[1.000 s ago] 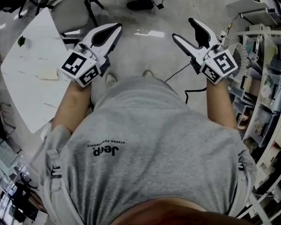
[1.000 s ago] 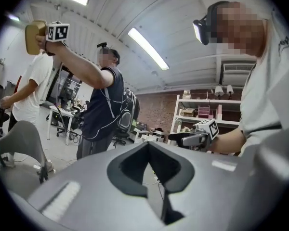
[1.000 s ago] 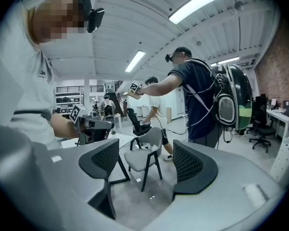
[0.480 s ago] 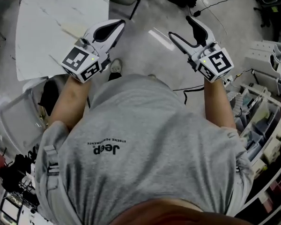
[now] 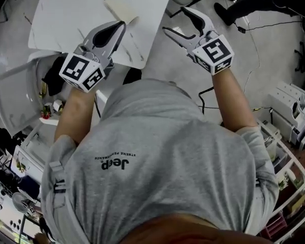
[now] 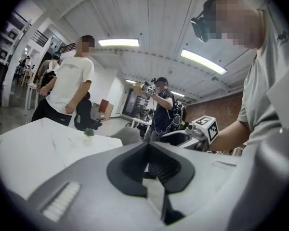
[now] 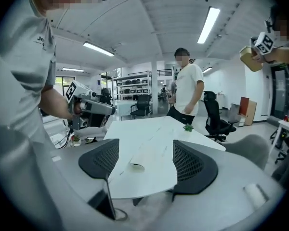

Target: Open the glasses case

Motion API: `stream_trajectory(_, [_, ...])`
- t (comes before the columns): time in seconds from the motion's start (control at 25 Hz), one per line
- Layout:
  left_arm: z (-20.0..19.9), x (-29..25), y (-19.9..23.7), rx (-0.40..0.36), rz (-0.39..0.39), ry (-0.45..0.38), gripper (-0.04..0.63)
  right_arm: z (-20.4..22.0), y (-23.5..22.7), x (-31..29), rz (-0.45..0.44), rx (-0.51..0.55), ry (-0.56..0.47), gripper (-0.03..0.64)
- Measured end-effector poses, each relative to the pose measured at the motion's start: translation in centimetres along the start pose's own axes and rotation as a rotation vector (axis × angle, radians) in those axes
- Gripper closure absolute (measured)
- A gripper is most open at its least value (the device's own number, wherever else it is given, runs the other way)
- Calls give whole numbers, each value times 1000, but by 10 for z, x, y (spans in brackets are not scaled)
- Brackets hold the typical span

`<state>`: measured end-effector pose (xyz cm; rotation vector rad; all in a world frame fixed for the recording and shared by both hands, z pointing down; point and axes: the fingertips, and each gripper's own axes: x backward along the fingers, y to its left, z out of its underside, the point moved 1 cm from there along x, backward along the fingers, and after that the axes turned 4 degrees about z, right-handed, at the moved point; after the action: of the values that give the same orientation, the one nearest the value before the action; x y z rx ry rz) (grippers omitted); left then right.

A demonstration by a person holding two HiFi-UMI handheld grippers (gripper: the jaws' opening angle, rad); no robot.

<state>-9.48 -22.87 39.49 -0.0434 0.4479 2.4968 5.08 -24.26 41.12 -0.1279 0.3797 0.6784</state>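
The glasses case (image 5: 120,7) lies on the white tabletop (image 5: 71,9), a small pale shape, too small to tell how its lid stands. Nothing touches it. In the right gripper view it sits out ahead of the jaws, framed in the gap between them (image 7: 136,165). The right gripper (image 5: 178,20) is held up with its jaws wide apart and nothing between the mesh pads (image 7: 192,163) but that far-off tabletop (image 7: 154,129).

Over to the left gripper (image 5: 121,25): jaws pressed together, empty, tips aimed toward the case, which lies just beyond them in the head view. Its own view (image 6: 148,150) confirms the dark pads meeting.

Farther ahead of the jaws, a little green plant (image 7: 188,127) stands on the tabletop, a person in a white shirt (image 7: 187,93) stands past it, and a black office chair (image 7: 214,113) is beside that person.
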Motion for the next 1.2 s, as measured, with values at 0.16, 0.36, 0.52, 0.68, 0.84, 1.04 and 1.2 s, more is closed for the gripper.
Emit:
stream_trajectory(0.16, [11, 23, 33, 15, -55, 6, 546, 13, 24, -61, -49, 47, 45, 288])
stream_trajectory(0.36, [25, 39, 62, 39, -86, 8, 546, 42, 46, -123, -79, 85, 124, 288])
stream_trajectory(0.52, [35, 50, 77, 55, -94, 16, 546, 67, 56, -162, -68, 109, 186, 288])
stream_trajectory(0.68, [40, 55, 84, 69, -97, 28, 546, 96, 62, -188, -41, 162, 239, 288])
stream_trajectory(0.84, [46, 56, 85, 80, -96, 34, 546, 121, 66, -203, -44, 239, 300, 288])
stream_trajectory(1.04, [53, 59, 90, 92, -92, 44, 546, 139, 71, -215, -42, 307, 341, 288])
stream_trajectory(1.2, [56, 61, 93, 98, -90, 46, 546, 149, 68, -220, -33, 324, 364, 290])
